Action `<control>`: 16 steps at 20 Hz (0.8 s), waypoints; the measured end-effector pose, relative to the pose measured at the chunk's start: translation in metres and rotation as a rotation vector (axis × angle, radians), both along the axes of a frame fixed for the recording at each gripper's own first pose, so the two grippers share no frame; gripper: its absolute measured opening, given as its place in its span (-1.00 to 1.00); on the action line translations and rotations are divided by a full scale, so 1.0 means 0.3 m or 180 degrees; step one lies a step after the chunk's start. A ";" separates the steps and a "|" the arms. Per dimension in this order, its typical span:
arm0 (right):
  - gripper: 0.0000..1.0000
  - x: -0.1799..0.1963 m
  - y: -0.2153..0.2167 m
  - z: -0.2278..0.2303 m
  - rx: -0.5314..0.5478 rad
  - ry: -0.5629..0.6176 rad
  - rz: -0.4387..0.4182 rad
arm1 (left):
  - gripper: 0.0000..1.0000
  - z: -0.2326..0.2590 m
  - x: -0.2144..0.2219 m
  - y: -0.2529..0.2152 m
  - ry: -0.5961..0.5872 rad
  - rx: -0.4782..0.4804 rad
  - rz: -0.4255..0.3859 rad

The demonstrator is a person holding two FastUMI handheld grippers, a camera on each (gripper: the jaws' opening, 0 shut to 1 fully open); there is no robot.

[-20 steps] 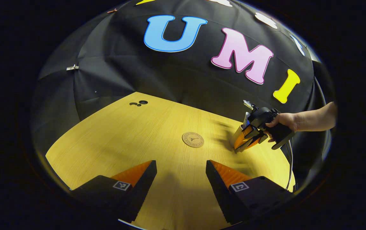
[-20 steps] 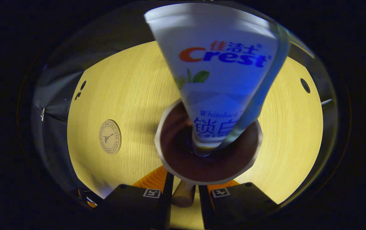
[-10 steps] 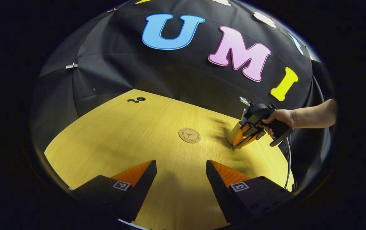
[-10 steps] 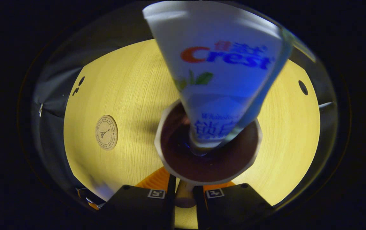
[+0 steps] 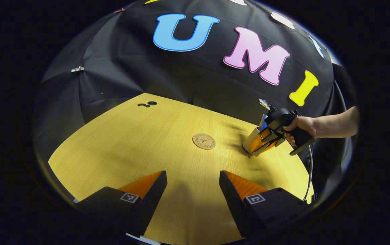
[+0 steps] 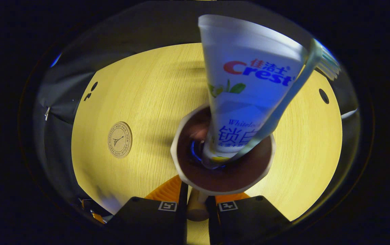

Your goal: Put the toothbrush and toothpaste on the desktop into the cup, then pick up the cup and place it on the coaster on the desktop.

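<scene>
With the toothpaste (image 6: pixel 246 92) and toothbrush (image 6: pixel 293 88) already standing in the cup (image 6: pixel 224 183), the right tongs (image 6: pixel 196 207) clamp its handle, carrying everything in one go, cup tilted just beside the coaster (image 6: pixel 120 139). The left tongs (image 5: pixel 193 190) hang apart over the counter (image 5: pixel 130 143), holding nothing, out of the way.

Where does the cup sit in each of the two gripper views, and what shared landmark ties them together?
Left gripper view: the cup sits right of centre, held in the right gripper.
Right gripper view: the cup is at lower centre, seen from above.
Shared landmark: the round coaster, left of the cup in both.
</scene>
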State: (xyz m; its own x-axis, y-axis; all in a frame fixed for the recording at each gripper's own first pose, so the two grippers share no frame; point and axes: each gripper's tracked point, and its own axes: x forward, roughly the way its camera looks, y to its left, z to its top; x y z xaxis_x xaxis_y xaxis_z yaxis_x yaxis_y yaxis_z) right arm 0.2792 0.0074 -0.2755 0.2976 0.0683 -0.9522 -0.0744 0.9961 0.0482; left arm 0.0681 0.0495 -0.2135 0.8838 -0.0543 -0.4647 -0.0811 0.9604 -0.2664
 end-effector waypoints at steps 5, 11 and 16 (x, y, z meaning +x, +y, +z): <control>-0.43 0.011 0.061 0.055 -0.0032 -0.0161 0.0206 | 0.95 -0.019 -0.022 -0.005 0.0031 -0.0018 -0.0003; -0.43 0.017 0.228 0.072 0.0081 -0.0180 0.0378 | 0.95 -0.032 -0.048 0.025 0.0063 -0.0020 0.0043; -0.43 0.005 0.355 0.065 0.0083 -0.0147 0.0578 | 0.95 -0.037 -0.079 0.049 0.0089 -0.0049 0.0060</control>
State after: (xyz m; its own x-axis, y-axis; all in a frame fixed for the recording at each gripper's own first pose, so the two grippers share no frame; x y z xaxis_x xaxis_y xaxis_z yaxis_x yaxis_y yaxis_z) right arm 0.2808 0.1138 -0.2561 0.3214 0.1493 -0.9351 -0.2554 0.9646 0.0663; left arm 0.0445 0.0642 -0.2247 0.8714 -0.0449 -0.4886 -0.1069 0.9545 -0.2783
